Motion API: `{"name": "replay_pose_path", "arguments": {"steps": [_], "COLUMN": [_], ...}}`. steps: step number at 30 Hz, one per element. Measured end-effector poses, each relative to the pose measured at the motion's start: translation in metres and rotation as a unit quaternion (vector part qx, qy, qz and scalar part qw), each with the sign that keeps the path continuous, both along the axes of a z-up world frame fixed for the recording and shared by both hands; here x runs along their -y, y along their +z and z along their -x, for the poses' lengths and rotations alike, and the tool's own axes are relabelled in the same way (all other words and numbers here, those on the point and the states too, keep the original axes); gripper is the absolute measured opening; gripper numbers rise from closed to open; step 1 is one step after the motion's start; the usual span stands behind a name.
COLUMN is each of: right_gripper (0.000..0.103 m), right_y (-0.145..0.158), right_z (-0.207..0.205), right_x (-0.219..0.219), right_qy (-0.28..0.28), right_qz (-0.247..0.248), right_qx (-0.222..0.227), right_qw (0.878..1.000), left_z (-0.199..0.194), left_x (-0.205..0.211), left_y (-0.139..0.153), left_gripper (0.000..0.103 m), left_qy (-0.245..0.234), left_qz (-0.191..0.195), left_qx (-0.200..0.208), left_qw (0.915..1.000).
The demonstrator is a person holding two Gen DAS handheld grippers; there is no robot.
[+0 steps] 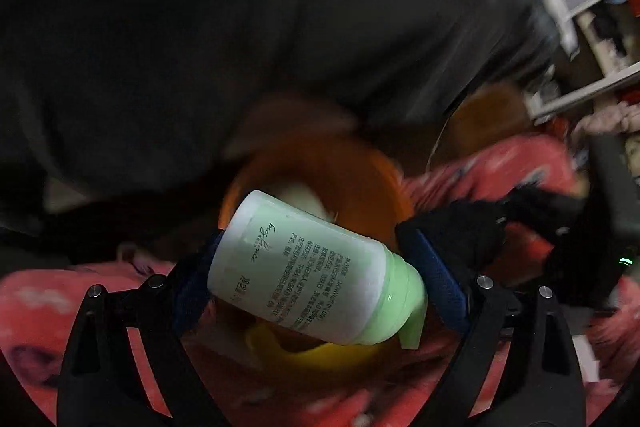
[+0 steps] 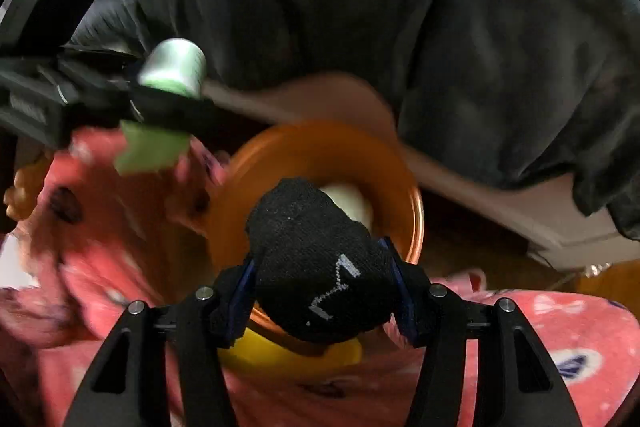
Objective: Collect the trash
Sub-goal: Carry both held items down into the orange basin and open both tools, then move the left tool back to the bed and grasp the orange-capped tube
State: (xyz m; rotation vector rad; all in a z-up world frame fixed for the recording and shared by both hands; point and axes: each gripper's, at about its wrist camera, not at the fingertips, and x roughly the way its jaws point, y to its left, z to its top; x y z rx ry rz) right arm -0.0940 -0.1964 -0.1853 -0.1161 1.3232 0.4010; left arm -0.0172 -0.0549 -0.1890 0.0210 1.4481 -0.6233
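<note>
A home bedroom: pink patterned fleece blanket (image 2: pixel 540 327), dark bedding (image 1: pixel 240 27), cluttered white shelves (image 1: pixel 592 59).

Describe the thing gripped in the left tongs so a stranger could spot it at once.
Start at the pink patterned blanket and find the orange bin on it. Over the bin, the left tongs clamp a pale green bottle lying sideways. Its printed label and green cap set it apart from the black sock in the right tongs.

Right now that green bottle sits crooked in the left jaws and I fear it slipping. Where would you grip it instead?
Probably across the straight, wide white body of the green bottle, from its two long sides, midway along. It lies tilted between the pads of the left gripper, flip cap low. The neck narrows towards the cap, so jaws placed there would likely slide off.
</note>
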Motion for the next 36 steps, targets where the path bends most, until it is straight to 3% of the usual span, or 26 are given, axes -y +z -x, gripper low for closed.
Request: {"name": "replay_pose_path", "arguments": {"steps": [2,4,8,13,20,25,29,32,36], "right_gripper": [0.062,0.078,0.085,0.085,0.085,0.085,0.085,0.086,0.086], "right_y": [-0.018,-0.030,-0.030,-0.035,-0.027,-0.023,-0.010,0.006,0.022], "right_z": [-0.001,-0.003,-0.007,-0.005,0.004,0.002,0.003,0.005,0.004], "right_x": [-0.009,-0.015,-0.010,-0.010,-0.005,0.001,0.010,0.014,0.015], "right_qy": [0.013,0.024,0.016,0.006,-0.005,-0.024,-0.042,-0.052,-0.057], "right_qz": [0.026,0.052,0.050,0.044,0.037,0.020,-0.001,-0.019,-0.031], "right_qx": [-0.023,-0.038,-0.032,-0.034,-0.013,0.001,0.030,0.059,0.087], "right_qw": [0.999,0.998,0.998,0.998,0.999,1.000,0.999,0.997,0.994], "left_z": [-0.007,-0.017,-0.024,-0.026,-0.016,-0.009,-0.002,-0.002,-0.017], "left_x": [0.008,0.011,0.017,0.026,0.013,-0.007,-0.028,-0.043,-0.059], "left_y": [-0.029,-0.055,-0.094,-0.101,-0.086,-0.054,-0.005,0.045,0.109], "left_gripper": [0.088,0.088,0.088,0.088,0.088,0.088,0.088,0.088,0.090], "left_qy": [0.001,0.020,0.029,0.030,0.038,0.049,0.061,0.072,0.095], "left_qz": [-0.010,-0.025,-0.068,-0.064,-0.056,-0.052,-0.022,-0.002,0.029], "left_qx": [-0.026,-0.045,-0.086,-0.080,-0.059,-0.011,0.043,0.101,0.173], "left_qw": [0.9996,0.9985,0.9936,0.9943,0.9960,0.9974,0.9970,0.9923,0.9800]}}
